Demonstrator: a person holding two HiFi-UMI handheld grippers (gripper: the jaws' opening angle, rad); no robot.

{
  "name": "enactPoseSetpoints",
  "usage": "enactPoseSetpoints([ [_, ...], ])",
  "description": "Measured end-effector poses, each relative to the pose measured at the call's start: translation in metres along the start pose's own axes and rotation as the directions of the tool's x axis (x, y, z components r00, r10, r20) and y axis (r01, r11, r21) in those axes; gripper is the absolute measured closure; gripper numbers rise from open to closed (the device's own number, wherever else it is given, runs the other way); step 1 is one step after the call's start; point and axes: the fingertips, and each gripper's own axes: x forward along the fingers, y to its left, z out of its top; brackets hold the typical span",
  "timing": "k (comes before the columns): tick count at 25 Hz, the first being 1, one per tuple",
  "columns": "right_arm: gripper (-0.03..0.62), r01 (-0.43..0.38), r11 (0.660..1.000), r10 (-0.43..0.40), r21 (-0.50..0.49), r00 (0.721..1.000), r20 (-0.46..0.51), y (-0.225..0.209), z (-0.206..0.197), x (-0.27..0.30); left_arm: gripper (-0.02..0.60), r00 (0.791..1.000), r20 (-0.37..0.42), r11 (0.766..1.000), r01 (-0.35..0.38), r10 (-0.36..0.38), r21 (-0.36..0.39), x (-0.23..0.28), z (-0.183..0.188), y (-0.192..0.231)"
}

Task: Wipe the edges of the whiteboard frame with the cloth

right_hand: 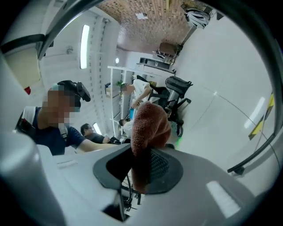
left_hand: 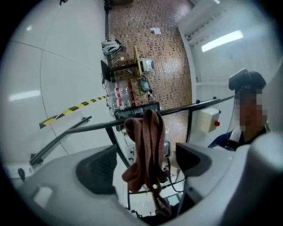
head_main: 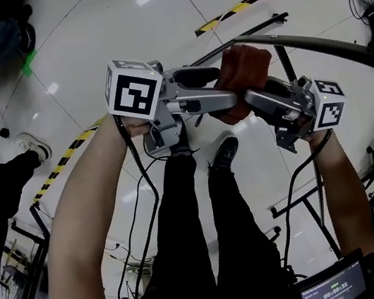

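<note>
One cloth (head_main: pixel 245 70), two grippers (head_main: pixel 216 90) (head_main: pixel 247 102), one whiteboard frame (head_main: pixel 329 43).

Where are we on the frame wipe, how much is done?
Done: the cloth is picked up, pinched in the right gripper. In hand: it is held in the air between both grippers; the left gripper stands open around its hanging end without pressing. Left: the cloth is not on the dark frame bar, so the wiping looks yet to do.
</note>
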Motion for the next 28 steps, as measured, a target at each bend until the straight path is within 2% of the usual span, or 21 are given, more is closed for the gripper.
enactPoseSetpoints([
  [2, 0.525, -0.049, 0.999, 0.049, 0.004, 0.998, -0.027, 0.009, -0.005, 0.004, 0.147, 0.999, -0.034, 1.0, 0.025, -0.025, -0.019, 0.003, -0.008, -0.005],
  [5, 0.525, -0.098, 0.995, 0.099, 0.015, 0.992, -0.082, 0.017, -0.012, 0.009, 0.156, 0.993, -0.073, 0.996, 0.086, -0.088, -0.02, 0.008, -0.018, -0.015],
  [6, 0.525, -0.1, 0.995, 0.101, 0.016, 0.99, -0.099, 0.017, -0.014, 0.009, 0.206, 0.993, -0.082, 0.996, 0.087, -0.087, -0.006, 0.009, -0.019, -0.017],
  [7, 0.526, -0.095, 0.995, 0.096, 0.017, 0.989, -0.11, 0.015, -0.014, 0.009, 0.287, 0.994, -0.082, 0.997, 0.079, -0.078, 0.012, 0.009, -0.017, -0.017],
  [11, 0.526, -0.041, 0.999, 0.043, 0.024, 0.994, -0.104, 0.001, -0.015, 0.001, 0.395, 0.998, -0.035, 0.997, 0.06, -0.058, 0.051, 0.014, -0.014, -0.012],
  [14, 0.526, 0.015, 1.0, -0.013, 0.012, 0.994, -0.106, -0.008, -0.018, -0.007, 0.468, 0.999, -0.042, 0.997, 0.032, -0.029, 0.074, 0.019, -0.017, -0.009],
  [17, 0.511, 0.104, 0.994, -0.106, -0.027, 0.99, -0.089, -0.018, -0.017, -0.014, 0.486, 0.998, -0.043, 0.994, -0.041, 0.046, 0.106, 0.024, -0.018, -0.001],
  [19, 0.491, 0.182, 0.982, -0.185, -0.059, 0.981, -0.053, -0.03, -0.012, -0.022, 0.488, 0.992, -0.043, 0.982, -0.108, 0.116, 0.156, 0.03, -0.013, 0.007],
  [21, 0.434, 0.265, 0.96, -0.267, -0.085, 0.964, -0.007, -0.042, -0.006, -0.032, 0.5, 0.978, -0.033, 0.96, -0.194, 0.205, 0.204, 0.035, -0.004, 0.02],
  [23, 0.431, 0.357, 0.929, -0.355, -0.095, 0.934, 0.04, -0.056, -0.003, -0.048, 0.5, 0.952, -0.014, 0.924, -0.292, 0.304, 0.247, 0.038, 0.006, 0.04],
  [25, 0.433, 0.439, 0.894, -0.434, -0.092, 0.898, 0.073, -0.068, -0.002, -0.065, 0.5, 0.916, 0.003, 0.875, -0.385, 0.402, 0.295, 0.04, 0.016, 0.06],
  [28, 0.441, 0.521, 0.848, -0.51, -0.1, 0.853, 0.113, -0.076, -0.001, -0.091, 0.5, 0.849, 0.011, 0.79, -0.496, 0.528, 0.36, 0.051, 0.028, 0.089],
])
